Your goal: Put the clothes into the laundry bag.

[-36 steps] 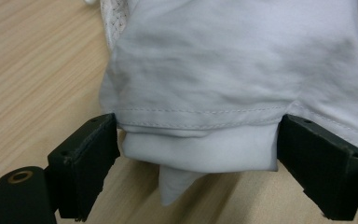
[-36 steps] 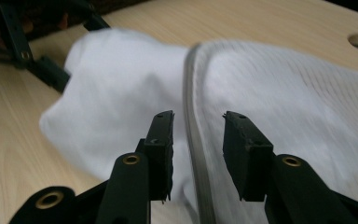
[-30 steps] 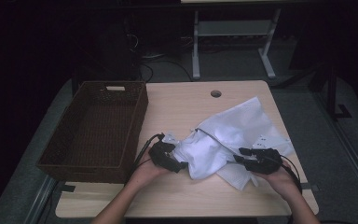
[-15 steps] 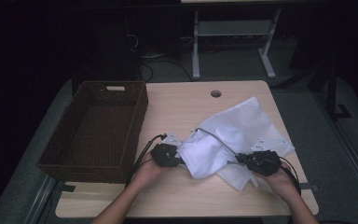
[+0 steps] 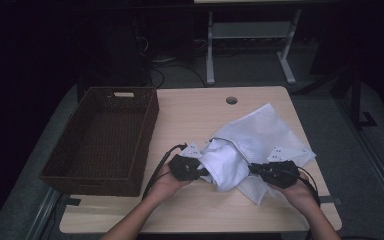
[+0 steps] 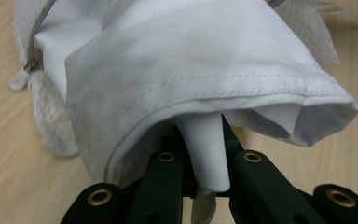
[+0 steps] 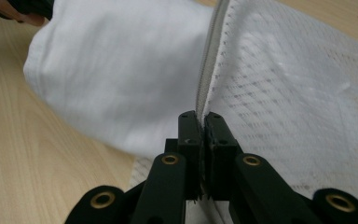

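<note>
Your forearms enter bare to the frame edge; no sleeves, no gloves. Your left gripper [image 5: 201, 171] is a compact matte-black housing with a black cable looping off its rear. Your right gripper [image 5: 254, 169] matches: black body, black cable arcing behind the wrist. Gripper views: each has two black jaws on flat, angular black link arms. Brass-coloured eyelet rivets sit at the pivots, four visible per gripper. The right gripper's jaw blocks carry small dark screws near their tips.

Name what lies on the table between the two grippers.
In the high view, a bunched white cloth, partly inside a white mesh bag, spans from the left gripper to the right gripper.
</note>
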Demonstrator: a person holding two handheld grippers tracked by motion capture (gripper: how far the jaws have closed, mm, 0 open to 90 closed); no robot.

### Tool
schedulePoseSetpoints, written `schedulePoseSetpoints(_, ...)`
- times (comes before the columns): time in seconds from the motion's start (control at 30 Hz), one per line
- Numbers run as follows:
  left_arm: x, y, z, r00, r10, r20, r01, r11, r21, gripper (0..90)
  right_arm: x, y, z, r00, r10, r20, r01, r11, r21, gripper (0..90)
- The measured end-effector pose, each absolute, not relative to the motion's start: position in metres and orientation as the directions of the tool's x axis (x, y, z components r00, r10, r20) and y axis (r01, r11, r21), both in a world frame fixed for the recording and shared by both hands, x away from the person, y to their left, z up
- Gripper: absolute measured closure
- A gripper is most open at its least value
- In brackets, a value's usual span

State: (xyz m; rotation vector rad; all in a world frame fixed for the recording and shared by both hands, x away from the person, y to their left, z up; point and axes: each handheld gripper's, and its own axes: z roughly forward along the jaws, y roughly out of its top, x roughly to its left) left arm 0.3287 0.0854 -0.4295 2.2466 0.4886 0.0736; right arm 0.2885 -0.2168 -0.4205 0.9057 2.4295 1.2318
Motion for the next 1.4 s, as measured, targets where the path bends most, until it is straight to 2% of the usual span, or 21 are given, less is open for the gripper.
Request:
schedulePoseSetpoints(0.6,0.340,0.039,-0.425,0.905,0.415,-0.092,0.331,-0.550,0.767,85.0,0.289,-0.213,-0.403,-0.780,0.626,0.011,0.357,0.431,0.829,86.2)
schedulePoseSetpoints(0.9,0.331,0.043,-0.431,0.900,0.429,-0.077,0.331,-0.560,0.760,85.2,0.283,-0.208,-0.403,-0.804,0.594,0.025,0.349,0.438,0.829,86.2)
schedulePoseSetpoints(1.13,0.327,0.029,-0.439,0.893,0.446,-0.059,0.335,-0.571,0.750,85.3,0.273,-0.199,-0.399,-0.831,0.556,0.013,0.317,0.454,0.833,86.1)
schedulePoseSetpoints(1.4,0.322,0.024,-0.447,0.904,0.423,-0.070,0.330,-0.583,0.743,84.3,0.276,-0.204,-0.402,-0.823,0.568,0.024,0.336,0.452,0.826,85.2)
